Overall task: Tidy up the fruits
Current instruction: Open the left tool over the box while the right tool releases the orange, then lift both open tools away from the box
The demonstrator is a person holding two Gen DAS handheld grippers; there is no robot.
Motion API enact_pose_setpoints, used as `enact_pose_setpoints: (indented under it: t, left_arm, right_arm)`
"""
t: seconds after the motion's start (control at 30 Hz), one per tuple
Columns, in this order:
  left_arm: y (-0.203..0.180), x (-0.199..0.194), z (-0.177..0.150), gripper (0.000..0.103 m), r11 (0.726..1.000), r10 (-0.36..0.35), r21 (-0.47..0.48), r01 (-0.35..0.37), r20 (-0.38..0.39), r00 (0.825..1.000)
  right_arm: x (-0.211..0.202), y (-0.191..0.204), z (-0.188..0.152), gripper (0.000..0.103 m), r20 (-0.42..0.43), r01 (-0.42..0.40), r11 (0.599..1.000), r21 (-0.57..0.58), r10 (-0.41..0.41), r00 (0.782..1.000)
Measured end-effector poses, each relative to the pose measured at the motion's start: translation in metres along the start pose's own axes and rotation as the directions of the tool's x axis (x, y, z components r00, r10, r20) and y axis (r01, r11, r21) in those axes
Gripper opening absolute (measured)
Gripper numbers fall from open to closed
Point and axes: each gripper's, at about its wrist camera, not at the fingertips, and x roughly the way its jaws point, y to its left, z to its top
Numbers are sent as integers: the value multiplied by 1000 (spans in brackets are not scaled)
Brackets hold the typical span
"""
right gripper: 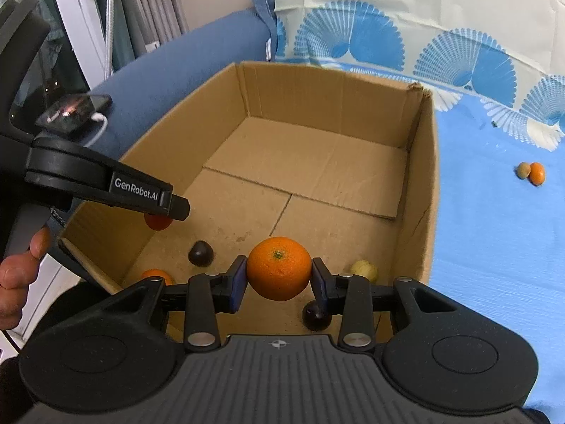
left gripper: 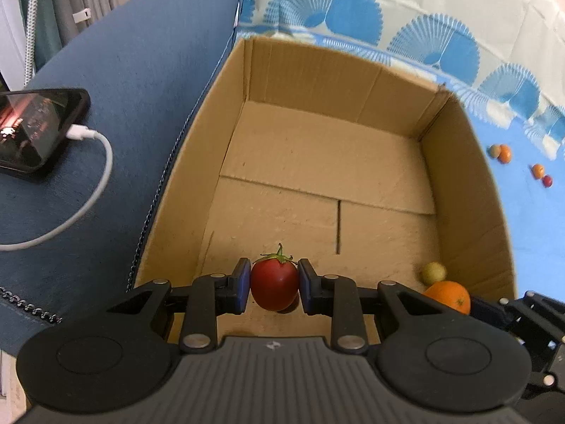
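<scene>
My left gripper (left gripper: 274, 284) is shut on a red tomato (left gripper: 274, 284) with a green stem, held over the near end of an open cardboard box (left gripper: 226, 81). My right gripper (right gripper: 279, 275) is shut on an orange (right gripper: 279, 268), held over the same box (right gripper: 429, 162). That orange also shows at the right in the left wrist view (left gripper: 450, 295), beside a yellow-green fruit (left gripper: 433, 272). On the box floor lie a yellow-green fruit (right gripper: 364, 269), two dark fruits (right gripper: 200, 252) (right gripper: 315, 316) and an orange fruit (right gripper: 157, 275). The left gripper's body (right gripper: 106, 182) hides most of the tomato.
The box sits on a blue cloth (right gripper: 494, 247) with fan patterns. Small loose fruits lie on the cloth to the right (left gripper: 501, 153) (left gripper: 542, 175) (right gripper: 532, 173). A blue cushion (left gripper: 123, 106) at the left holds a phone (left gripper: 35, 129) with a white cable (left gripper: 102, 176).
</scene>
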Motion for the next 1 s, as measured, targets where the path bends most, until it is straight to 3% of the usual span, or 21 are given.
enact_pose_setpoints:
  t: [0.27, 0.3, 0.33, 0.4, 0.43, 0.47, 0.6, 0.87, 1.0]
  left_arm:
    - [-1, 24, 3, 32, 999, 25, 36, -24, -20, 999]
    - [-1, 25, 5, 38, 999, 19, 40, -18, -19, 1000]
    - [-2, 24, 6, 61, 999, 8, 45, -7, -15, 1000]
    - [-4, 19, 9, 93, 998, -32, 48, 32, 7, 999]
    - [-6, 14, 9, 102, 998, -43, 54, 42, 21, 999]
    - [-8, 8, 9, 103, 997, -41, 62, 37, 56, 998]
    - [-16, -4, 3, 103, 992, -35, 124, 25, 73, 997]
    - [-8, -47, -27, 103, 998, 0, 65, -5, 69, 998]
    - [-5, -74, -45, 103, 999, 0, 54, -5, 76, 997]
  right_arm:
    - [19, 3, 4, 41, -25, 11, 997, -82, -13, 1000]
    - [20, 4, 6, 41, -24, 14, 995, -99, -17, 1000]
    - [20, 6, 8, 42, -20, 18, 993, -115, -21, 1000]
    - [17, 7, 12, 61, 13, 45, 990, -135, -44, 999]
    - [13, 8, 14, 77, 30, 62, 989, -138, -58, 998]
    - [9, 9, 15, 85, 45, 77, 987, -140, -71, 996]
    - [-5, 5, 12, 90, 32, 82, 991, -108, -79, 996]
    - [-54, 5, -14, 95, -6, 73, 997, 10, -73, 997]
    - [-80, 17, -22, 96, 21, 75, 997, 18, -76, 997]
